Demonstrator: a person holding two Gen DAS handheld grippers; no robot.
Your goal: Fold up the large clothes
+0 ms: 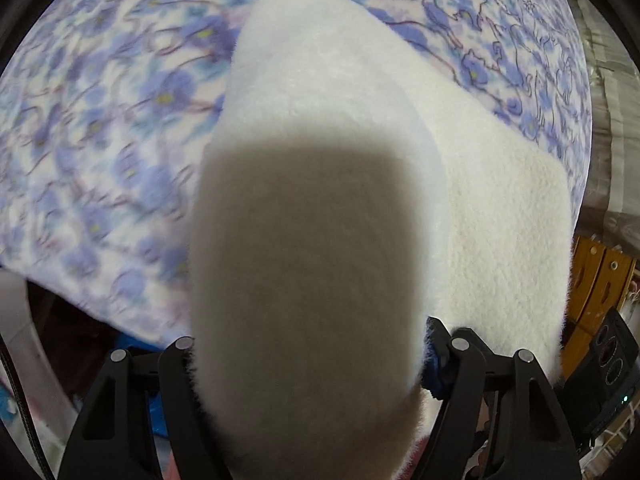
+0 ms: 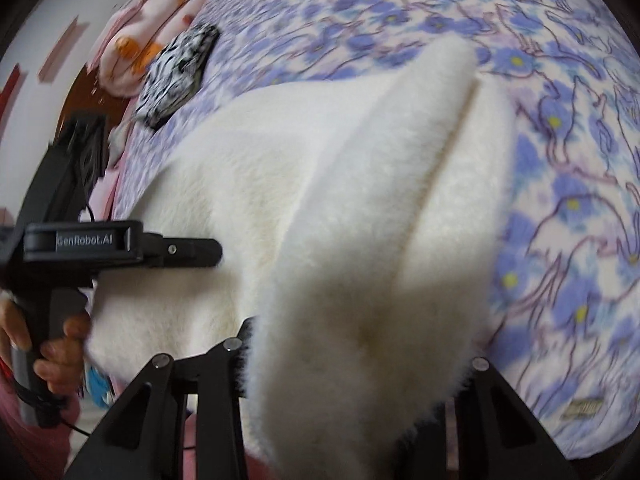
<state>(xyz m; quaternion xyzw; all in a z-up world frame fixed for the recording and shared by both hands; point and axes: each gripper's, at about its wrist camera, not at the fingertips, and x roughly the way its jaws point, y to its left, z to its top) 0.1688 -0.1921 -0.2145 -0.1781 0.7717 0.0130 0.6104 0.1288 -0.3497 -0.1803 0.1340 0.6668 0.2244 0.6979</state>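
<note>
White fleece garment [image 1: 304,264] hides both tongs' tips; left tongs [image 1: 308,360] and right tongs [image 2: 360,364] clamp it.

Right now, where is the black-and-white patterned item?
In the right wrist view, the black-and-white patterned item lies upper left on the floral bedspread, between the pink plush and the white fleece garment.

Both fisheye views are bright and evenly lit, with dark vignetted corners. The floral bedspread [image 1: 100,128] smears with motion blur (worst leftward); a grey shadow covers the nearest white fleece [image 1: 304,264].
</note>
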